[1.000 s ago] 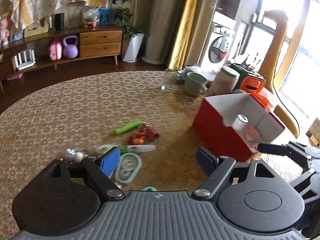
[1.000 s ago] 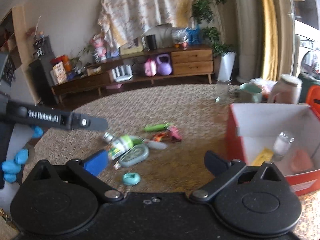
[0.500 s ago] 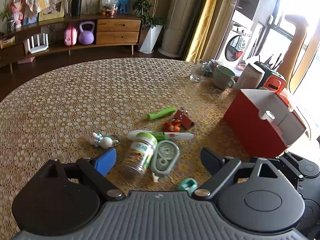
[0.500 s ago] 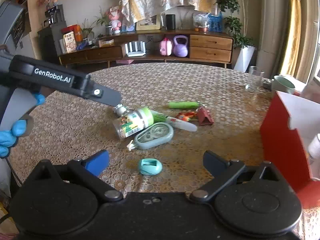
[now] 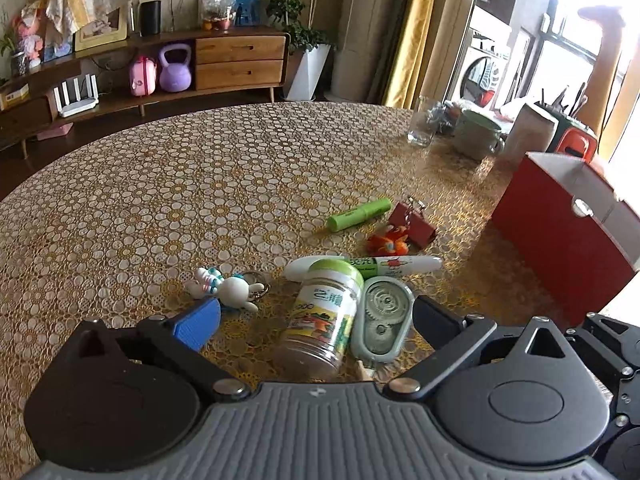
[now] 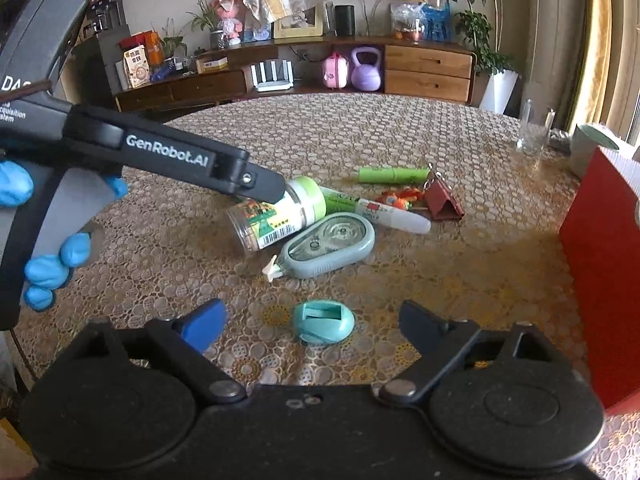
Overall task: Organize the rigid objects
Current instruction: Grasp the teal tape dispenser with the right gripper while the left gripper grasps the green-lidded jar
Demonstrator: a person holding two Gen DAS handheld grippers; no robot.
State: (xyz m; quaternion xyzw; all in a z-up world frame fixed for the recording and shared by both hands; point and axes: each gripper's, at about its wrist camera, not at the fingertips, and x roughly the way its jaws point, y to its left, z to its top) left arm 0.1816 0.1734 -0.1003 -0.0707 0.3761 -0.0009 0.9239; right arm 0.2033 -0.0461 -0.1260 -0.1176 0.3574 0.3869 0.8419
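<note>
My left gripper [image 5: 316, 322] hangs low over the table, jaws opening. A clear jar with a green lid [image 5: 326, 312] lies on its side between the pads, untouched by them. Against the jar rests a grey-green tape dispenser [image 5: 382, 318]. My right gripper [image 6: 312, 324] is closing its jaws around a small teal oval piece [image 6: 323, 320], and the pads stand clear of it. In the right wrist view one finger of the left gripper [image 6: 256, 180] crosses above the jar [image 6: 276, 212]. A red box [image 5: 560, 248] stands at the right.
Past the jar lie a white marker [image 5: 384, 266], an orange toy [image 5: 388, 242], a red binder clip [image 5: 412, 226], a green tube [image 5: 358, 214] and a bunny keychain [image 5: 230, 286]. A glass [image 5: 420, 128] and a mug [image 5: 476, 136] stand at the far edge.
Both grippers have dropped toward the table and closed in on the pile. The left jaws have spread wider around the jar. The right jaws have narrowed around the teal piece.
</note>
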